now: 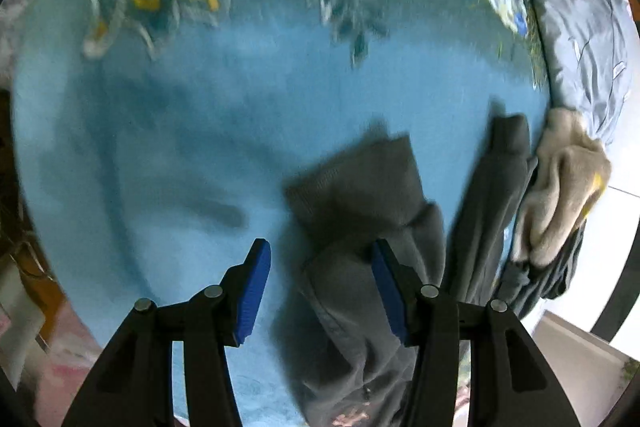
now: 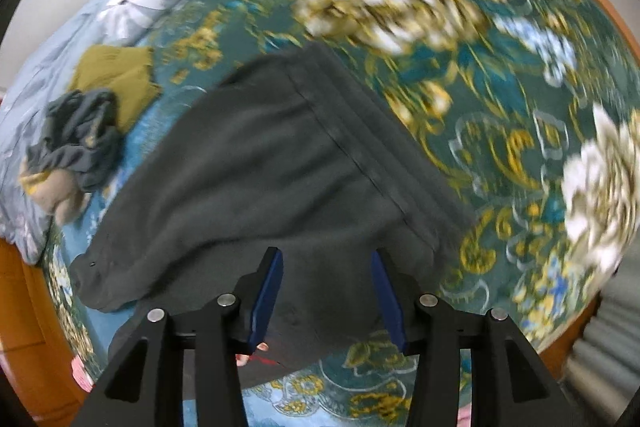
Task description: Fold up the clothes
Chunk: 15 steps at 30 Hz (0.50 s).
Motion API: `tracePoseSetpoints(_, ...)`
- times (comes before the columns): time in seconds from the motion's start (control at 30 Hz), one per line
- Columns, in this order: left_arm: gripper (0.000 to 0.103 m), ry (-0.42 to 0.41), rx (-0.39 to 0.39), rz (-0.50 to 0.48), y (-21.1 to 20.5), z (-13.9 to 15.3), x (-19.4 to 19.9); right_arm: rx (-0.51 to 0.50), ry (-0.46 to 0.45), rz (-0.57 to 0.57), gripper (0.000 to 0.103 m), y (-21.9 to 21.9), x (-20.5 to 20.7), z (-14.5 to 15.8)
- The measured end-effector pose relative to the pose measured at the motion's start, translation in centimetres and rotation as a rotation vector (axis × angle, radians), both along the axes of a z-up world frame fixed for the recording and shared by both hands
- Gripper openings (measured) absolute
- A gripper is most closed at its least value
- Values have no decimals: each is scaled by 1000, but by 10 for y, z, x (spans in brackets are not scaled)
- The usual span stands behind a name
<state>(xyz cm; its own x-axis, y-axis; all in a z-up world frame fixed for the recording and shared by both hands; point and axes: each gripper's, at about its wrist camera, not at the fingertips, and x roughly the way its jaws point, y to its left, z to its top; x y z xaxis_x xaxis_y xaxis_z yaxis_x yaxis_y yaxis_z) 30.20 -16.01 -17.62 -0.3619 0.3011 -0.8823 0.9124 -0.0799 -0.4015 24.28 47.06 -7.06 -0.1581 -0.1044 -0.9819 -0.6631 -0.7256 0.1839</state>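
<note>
— grey fleece garment [image 2: 256,171] lies spread on the floral teal bedspread [image 2: 500,131]; right gripper [image 2: 328,291]?
— fingers apart above it; left gripper [image 1: 320,287] likewise spread, nothing held.

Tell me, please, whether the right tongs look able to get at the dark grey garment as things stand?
Probably yes: the right tongs are open right over the dark grey garment, which lies spread on the floral bedspread with nothing covering it.

You see matt grey fleece trousers [image 2: 256,163], a soft printed bedspread [image 2: 500,115], glossy wooden bedframe [image 2: 24,291], and ribbed blue pads [image 1: 254,299].
</note>
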Motion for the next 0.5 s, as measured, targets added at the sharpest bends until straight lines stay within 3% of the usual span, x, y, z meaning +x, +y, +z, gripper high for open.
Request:
tracePoseSetpoints(0.1, 53, 11, 36, 32, 12, -12, -7, -42, -21, -64, 50, 7, 19, -18)
tracePoseSetpoints(0.17, 50, -21, 14, 8, 20, -15, -15, -84, -41, -97, 50, 12, 30, -32)
tracePoseSetpoints(0.33, 14, -53, -87, -19, 25, -5, -30, -147, -49, -143, 50, 20, 45, -56)
tracePoseSetpoints(0.4, 7, -57, -135, -21, 20, 4, -33, -158, -46, -169, 50, 24, 50, -62)
tracePoseSetpoints(0.5, 4, -39, -198, -1, 10, 21, -31, -176, -16, -232, 50, 31, 58, -67)
